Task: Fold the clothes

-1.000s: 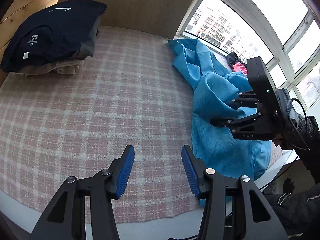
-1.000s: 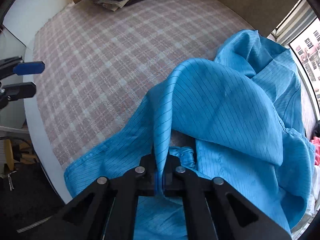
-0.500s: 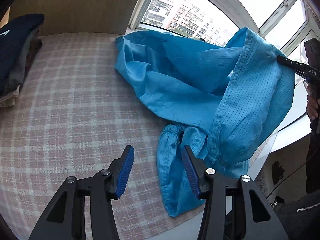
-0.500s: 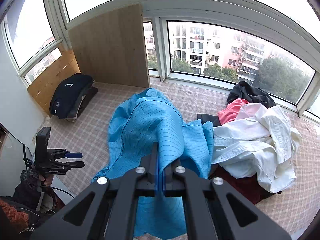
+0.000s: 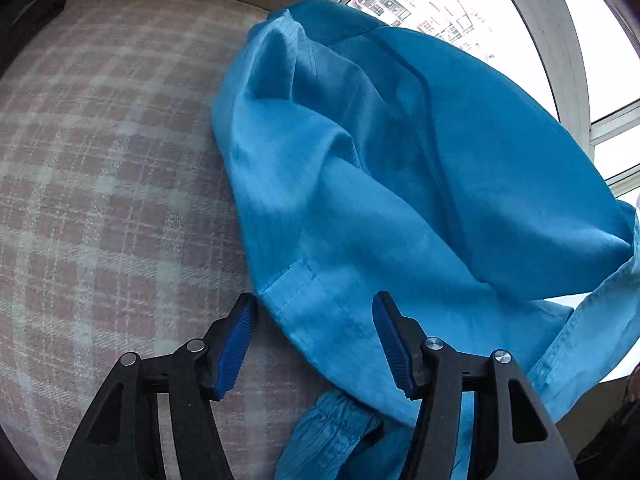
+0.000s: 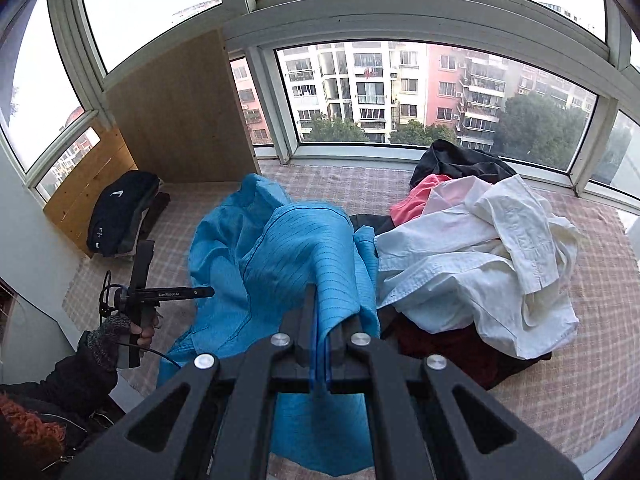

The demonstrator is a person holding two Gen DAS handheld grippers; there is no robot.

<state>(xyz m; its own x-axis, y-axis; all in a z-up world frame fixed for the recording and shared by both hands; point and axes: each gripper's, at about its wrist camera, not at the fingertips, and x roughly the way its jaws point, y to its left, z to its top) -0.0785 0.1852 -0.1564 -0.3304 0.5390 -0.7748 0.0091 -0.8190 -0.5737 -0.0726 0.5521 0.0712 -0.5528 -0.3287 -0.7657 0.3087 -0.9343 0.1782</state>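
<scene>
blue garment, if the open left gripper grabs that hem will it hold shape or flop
Probably flop: the blue garment drapes limply from the right gripper. It looks thin and light, likely slightly slippery. Its hem between the left gripper fingers would likely bunch.

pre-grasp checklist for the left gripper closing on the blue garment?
1. Right gripper shut on the blue garment, fabric pinched between the pads: ok.
2. Left gripper open, jaws wide apart: ok.
3. Fabric between the left fingers: the garment's hemmed corner lies in the gap: ok.
4. Single layer in the gap: a gathered cuff sits just under it; cannot tell.
5. Garment clear of the white shirt pile: blue edge touches or overlaps it; cannot tell.
6. Open plaid surface to the left for laying out: ok.
</scene>
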